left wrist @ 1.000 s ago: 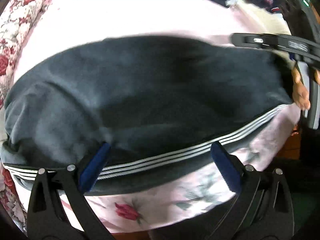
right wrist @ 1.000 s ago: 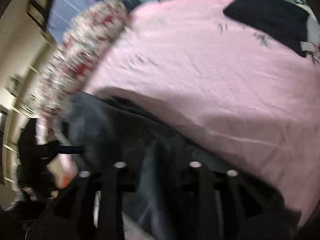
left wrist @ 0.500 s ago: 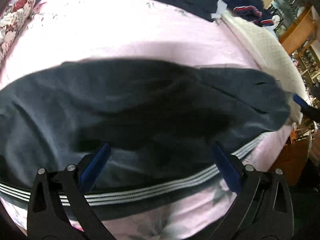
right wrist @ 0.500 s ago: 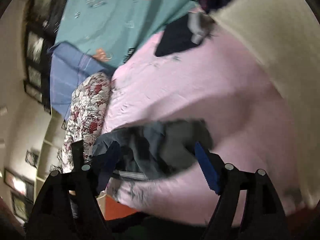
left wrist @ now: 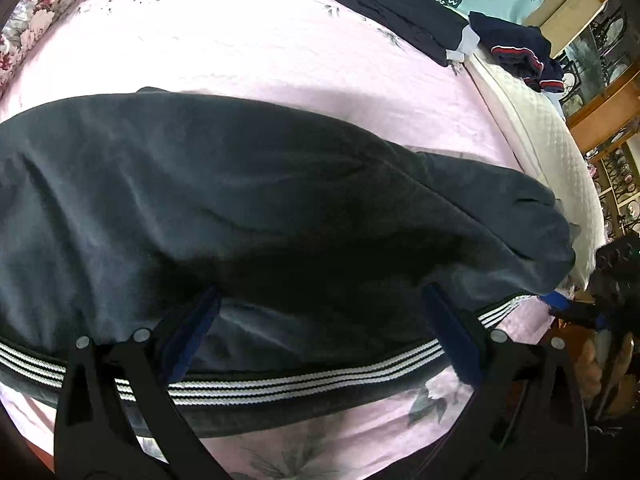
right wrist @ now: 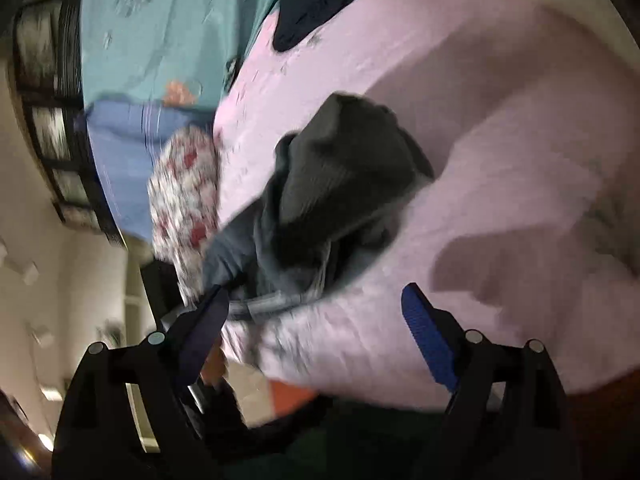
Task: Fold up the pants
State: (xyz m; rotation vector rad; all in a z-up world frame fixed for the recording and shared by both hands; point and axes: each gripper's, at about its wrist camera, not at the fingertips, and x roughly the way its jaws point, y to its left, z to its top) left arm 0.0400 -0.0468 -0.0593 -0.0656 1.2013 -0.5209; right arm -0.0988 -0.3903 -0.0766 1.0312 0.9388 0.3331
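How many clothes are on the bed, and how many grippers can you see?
Dark pants with white stripes: 1
Folded dark clothes at the far side: 1
Navy clothes with red trim: 1
Grippers: 2, the left gripper and the right gripper
Total: 5

— What carries it all?
— A bed [left wrist: 248, 52] in a pink floral sheet. My dark striped pants [left wrist: 248, 216] lie across its near edge.
— Anything else on it?
— A folded dark garment [left wrist: 400, 20], navy shorts [left wrist: 516, 46] and a flowered pillow [left wrist: 32, 20].
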